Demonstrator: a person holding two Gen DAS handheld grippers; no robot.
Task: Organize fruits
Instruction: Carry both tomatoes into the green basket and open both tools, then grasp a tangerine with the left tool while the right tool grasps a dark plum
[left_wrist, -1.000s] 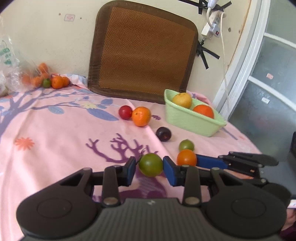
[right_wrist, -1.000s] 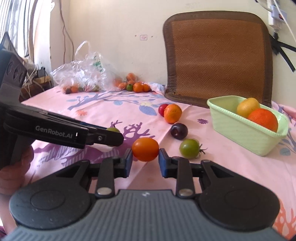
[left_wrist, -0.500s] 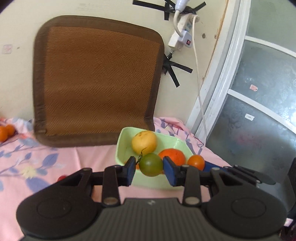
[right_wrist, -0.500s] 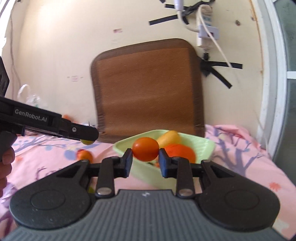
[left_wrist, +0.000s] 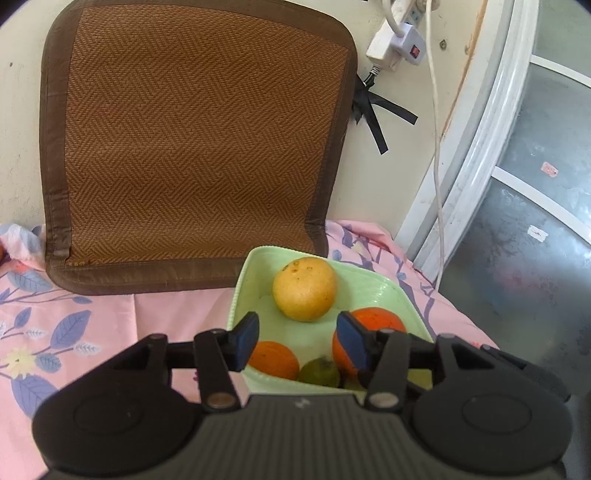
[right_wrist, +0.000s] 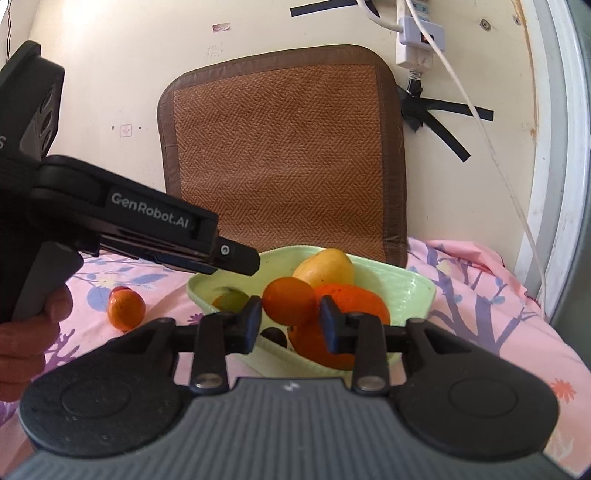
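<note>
Both grippers moved over the tray (left_wrist: 384, 286) and just spread: left (left_wrist: 301, 341) dropped its green fruit (left_wrist: 319, 371) in, right (right_wrist: 290, 325) is freeing its orange one (right_wrist: 290, 301)

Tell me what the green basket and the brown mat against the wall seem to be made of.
Green basket: probably moulded plastic, with a smooth, faintly glossy, ribbed wall. Brown mat: apparently woven rattan or bamboo fibre in a matte herringbone weave, bound with darker brown fabric edging.

The space above the green basket (left_wrist: 384, 286) is crowded by the left gripper (right_wrist: 236, 258) and right gripper (right_wrist: 290, 319), hemmed behind by the woven mat (left_wrist: 192, 147), while open cloth (left_wrist: 74, 332) is left at the basket's left.
</note>
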